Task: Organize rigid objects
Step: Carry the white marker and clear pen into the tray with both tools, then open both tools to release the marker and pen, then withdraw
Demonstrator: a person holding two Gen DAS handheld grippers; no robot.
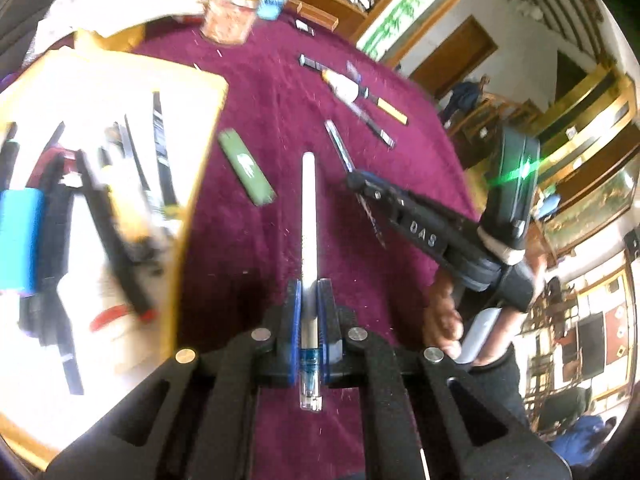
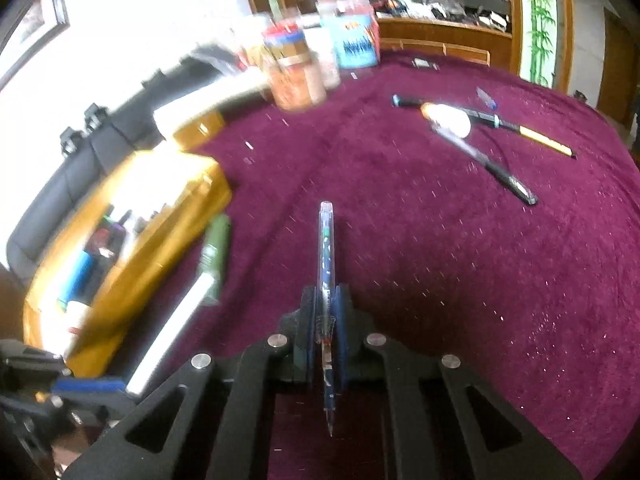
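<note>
Left gripper (image 1: 310,304) pinches white pen (image 1: 309,216) over maroon cloth (image 1: 280,100); right gripper (image 2: 325,312) clamps blue patterned pen (image 2: 326,264). Step: carrying both to wooden tray (image 1: 202,184) at left. Next: swing over tray, release among pens there. Green case (image 1: 247,167) waits beside tray.

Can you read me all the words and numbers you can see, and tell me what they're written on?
"DAS": raised letters on the black side of the right gripper, seen from the left wrist camera.
Green case: a white mark, too blurred to read.
Blue box at the back: printed label, too blurred to read.
Jar beside it: label too blurred to read.
Blue patterned pen in the right gripper: print too small to read.
</note>
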